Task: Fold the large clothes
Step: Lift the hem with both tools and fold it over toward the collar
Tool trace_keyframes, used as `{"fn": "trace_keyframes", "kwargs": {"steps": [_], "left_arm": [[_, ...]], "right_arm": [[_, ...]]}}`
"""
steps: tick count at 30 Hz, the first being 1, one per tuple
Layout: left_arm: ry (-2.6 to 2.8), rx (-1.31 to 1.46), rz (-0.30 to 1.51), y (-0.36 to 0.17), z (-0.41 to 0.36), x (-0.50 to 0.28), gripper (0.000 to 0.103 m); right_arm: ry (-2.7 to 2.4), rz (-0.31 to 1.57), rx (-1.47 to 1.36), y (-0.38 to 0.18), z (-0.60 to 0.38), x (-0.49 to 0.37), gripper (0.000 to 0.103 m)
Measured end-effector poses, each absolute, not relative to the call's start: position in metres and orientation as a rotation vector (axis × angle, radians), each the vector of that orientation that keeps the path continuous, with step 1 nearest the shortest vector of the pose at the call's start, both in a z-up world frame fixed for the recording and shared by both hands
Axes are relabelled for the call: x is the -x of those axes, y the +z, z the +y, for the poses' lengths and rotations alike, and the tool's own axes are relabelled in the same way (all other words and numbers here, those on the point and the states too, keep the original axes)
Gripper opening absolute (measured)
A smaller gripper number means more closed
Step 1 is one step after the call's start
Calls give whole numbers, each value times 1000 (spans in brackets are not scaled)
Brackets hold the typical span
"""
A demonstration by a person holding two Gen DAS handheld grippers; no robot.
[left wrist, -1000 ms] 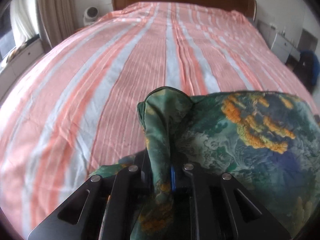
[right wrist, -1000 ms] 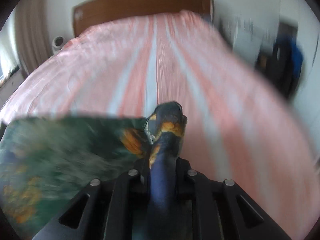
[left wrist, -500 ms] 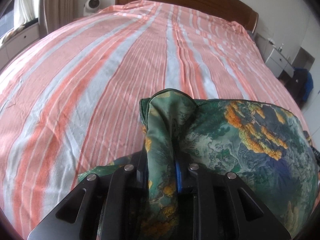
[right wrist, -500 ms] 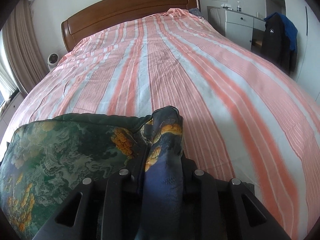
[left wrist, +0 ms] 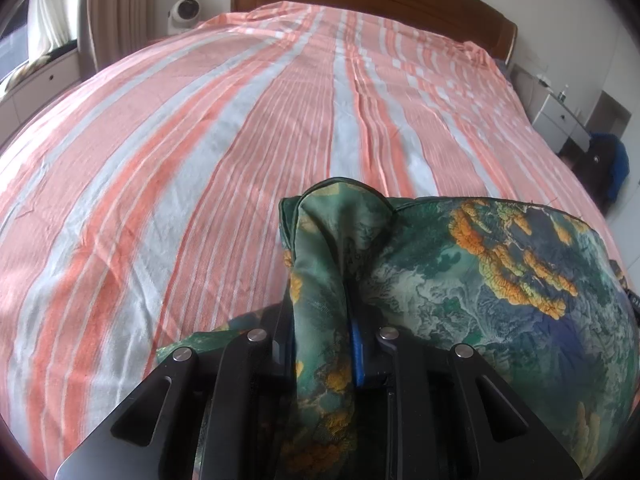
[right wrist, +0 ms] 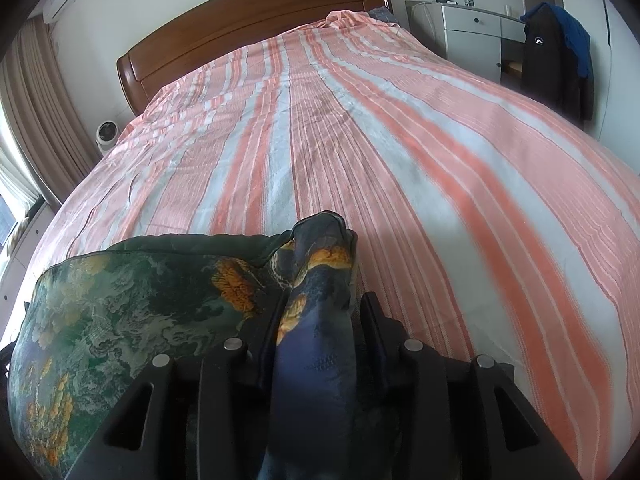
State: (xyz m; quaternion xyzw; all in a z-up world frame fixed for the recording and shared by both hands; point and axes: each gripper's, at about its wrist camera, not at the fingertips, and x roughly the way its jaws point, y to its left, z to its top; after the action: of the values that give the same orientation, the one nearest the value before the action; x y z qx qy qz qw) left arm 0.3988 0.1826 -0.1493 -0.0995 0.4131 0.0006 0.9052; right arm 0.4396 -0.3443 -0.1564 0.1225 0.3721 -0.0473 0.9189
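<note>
**Inspector:** Starting at the left. What is the left gripper (left wrist: pixel 320 340) doing?

**Assistant:** It is pointing down toward the pink-and-grey striped bed sheet (left wrist: pixel 200 160). A bunched corner of the green, blue and orange landscape-print silky garment (left wrist: pixel 500 280) is sitting between its fingers (left wrist: pixel 280 320). The gap is narrow, and the cloth is filling it. The pads are hidden, so whether they are pressing is a judgement: I am reading it as a light hold.

**Inspector:** And the garment itself?

**Assistant:** It is lying at the near end of the bed, well apart from the brown wooden headboard (right wrist: pixel 248 24). Its far edge is running crosswise, from the left gripper's corner to the right one's, and the body of the cloth is spreading between the two.

**Inspector:** The right gripper (right wrist: pixel 320 320)?

**Assistant:** Its jaws are opening at this moment. The dark blue corner is standing between its fingers (right wrist: pixel 370 316), and a gap is showing beside the right-hand finger, so the cloth is no longer being pinched there.

**Inspector:** Which relation is governing the next move?

**Assistant:** The long axis is lying crosswise. Each corner is rising straight ahead of its own fingers, neither hand nearer. Both would likely be backing straight out.
</note>
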Motion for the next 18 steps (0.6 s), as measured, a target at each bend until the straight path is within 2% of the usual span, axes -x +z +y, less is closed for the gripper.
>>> {"fn": "trace_keyframes", "kwargs": {"steps": [9, 12, 14, 15, 16, 17, 18], "left_arm": [[6, 200, 852, -148, 182, -399, 24], [26, 191, 854, -146, 182, -399, 33], [89, 178, 856, -143, 184, -397, 63], [118, 175, 858, -142, 186, -396, 72], [149, 179, 864, -140, 188, -396, 87], [156, 186, 872, -139, 190, -396, 92], [151, 193, 883, -137, 192, -396, 92]], "right_arm": [[-102, 764, -266, -157, -348, -439, 44], [-102, 761, -277, -157, -350, -438, 48], [-101, 754, -298, -156, -354, -437, 53], [-98, 749, -314, -156, -356, -436, 57], [-92, 746, -336, -156, -360, -434, 61], [-81, 747, -368, -157, -365, -433, 64], [-71, 754, -400, -157, -369, -433, 71]]}}
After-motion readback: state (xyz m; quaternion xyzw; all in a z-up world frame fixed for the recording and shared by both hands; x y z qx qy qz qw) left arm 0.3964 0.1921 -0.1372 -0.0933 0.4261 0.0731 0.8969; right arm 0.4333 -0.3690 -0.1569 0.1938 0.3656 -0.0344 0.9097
